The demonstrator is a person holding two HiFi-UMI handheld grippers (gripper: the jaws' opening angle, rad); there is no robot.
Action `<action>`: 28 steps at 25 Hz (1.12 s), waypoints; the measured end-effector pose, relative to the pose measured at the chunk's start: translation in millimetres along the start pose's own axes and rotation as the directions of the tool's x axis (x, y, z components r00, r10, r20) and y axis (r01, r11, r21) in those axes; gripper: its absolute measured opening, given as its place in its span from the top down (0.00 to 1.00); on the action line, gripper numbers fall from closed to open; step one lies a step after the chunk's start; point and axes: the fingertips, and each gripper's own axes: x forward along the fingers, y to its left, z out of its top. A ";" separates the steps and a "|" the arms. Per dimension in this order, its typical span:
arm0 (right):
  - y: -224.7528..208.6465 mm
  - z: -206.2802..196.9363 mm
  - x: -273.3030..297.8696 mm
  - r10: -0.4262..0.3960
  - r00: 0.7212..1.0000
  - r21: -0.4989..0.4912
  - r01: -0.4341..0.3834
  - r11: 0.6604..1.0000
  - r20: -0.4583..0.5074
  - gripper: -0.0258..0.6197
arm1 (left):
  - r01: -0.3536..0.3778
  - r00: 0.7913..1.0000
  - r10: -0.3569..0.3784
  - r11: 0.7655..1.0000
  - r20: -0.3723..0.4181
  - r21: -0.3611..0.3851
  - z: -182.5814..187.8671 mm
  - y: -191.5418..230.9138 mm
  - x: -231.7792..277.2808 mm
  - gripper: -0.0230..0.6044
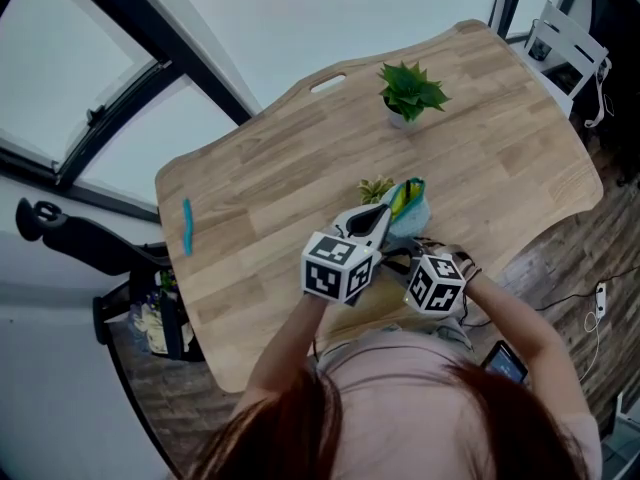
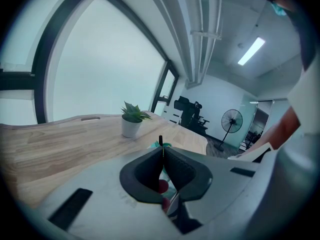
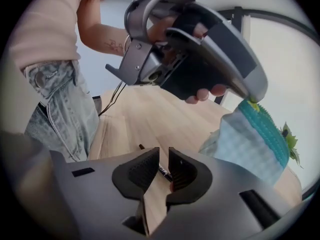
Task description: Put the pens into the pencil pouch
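Hanging near the middle of the head view, a teal pencil pouch [image 1: 410, 213] is pinched by its top edge in the left gripper [image 2: 161, 153], whose jaws are pressed together on the fabric. The pouch droops from the tip just above the wooden table [image 1: 280, 168]. At the lower centre of the right gripper view, the right gripper [image 3: 163, 166] tilts down toward the tabletop with its jaws a narrow gap apart. A dark pen [image 3: 162, 170] lies on the wood and crosses that gap at a slant, and the pads do not appear to press on it. A blue pen [image 1: 186, 225] rests alone near the table's left edge, well apart from the pouch. A small potted plant [image 1: 410, 93] stands upright toward the upper right of the head view
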 end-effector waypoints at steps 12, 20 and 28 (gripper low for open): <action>22.8 -18.7 40.9 0.102 0.982 -0.125 -0.123 0.985 -0.162 0.85 | 0.014 1.000 -0.014 1.000 -0.019 0.015 -3.4 2.1 -1.5 0.96; 36.1 -32.6 59.6 0.143 0.948 -0.188 -0.202 0.961 -0.286 0.83 | 0.019 1.000 -0.019 1.000 -0.019 0.021 -4.3 2.8 -2.6 0.96; 32.9 -31.7 66.8 0.161 0.925 -0.192 -0.237 0.952 -0.344 0.81 | 0.023 1.000 -0.022 1.000 -0.007 0.012 -0.2 5.1 -4.6 0.96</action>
